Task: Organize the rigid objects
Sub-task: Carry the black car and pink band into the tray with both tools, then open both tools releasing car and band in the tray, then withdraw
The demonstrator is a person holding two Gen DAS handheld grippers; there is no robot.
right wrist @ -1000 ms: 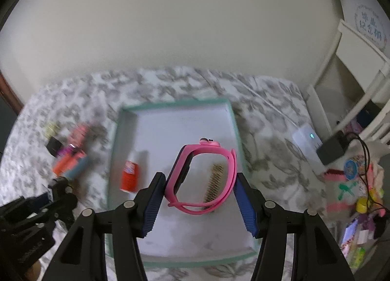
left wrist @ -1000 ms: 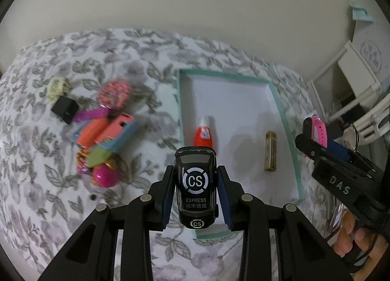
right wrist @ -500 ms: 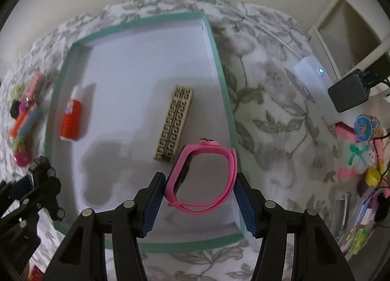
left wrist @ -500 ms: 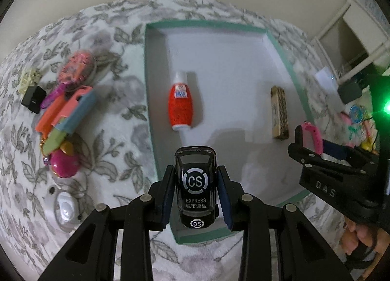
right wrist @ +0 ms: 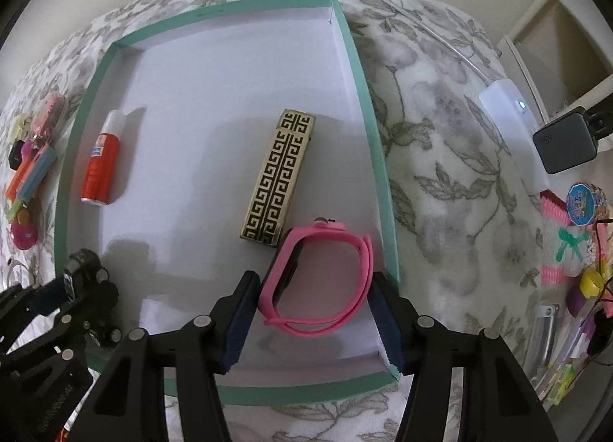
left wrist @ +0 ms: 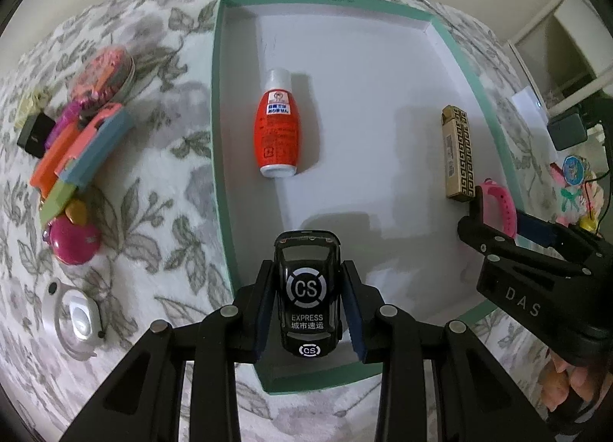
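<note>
A teal-rimmed white tray (left wrist: 215, 104) (right wrist: 377, 143) lies on the floral cloth. In it lie an orange bottle (left wrist: 276, 134) (right wrist: 100, 162) and a gold patterned bar (left wrist: 458, 152) (right wrist: 279, 177). My left gripper (left wrist: 308, 304) is shut on a black toy car (left wrist: 308, 288) and holds it over the tray's near left corner. My right gripper (right wrist: 314, 308) is shut on a pink wristband (right wrist: 325, 281) over the tray's near right part, just short of the gold bar. The right gripper also shows in the left wrist view (left wrist: 498, 223).
A pile of colourful small items (left wrist: 76, 147) lies left of the tray, with a pink ball (left wrist: 74, 242) and a white round device (left wrist: 78, 317). Right of the tray are a white adapter (right wrist: 513, 127), a dark charger (right wrist: 567, 143) and toy clutter (right wrist: 582, 235).
Both grippers have come down and forward over the tray with their loads still held. The tray and its contents look larger and closer.
</note>
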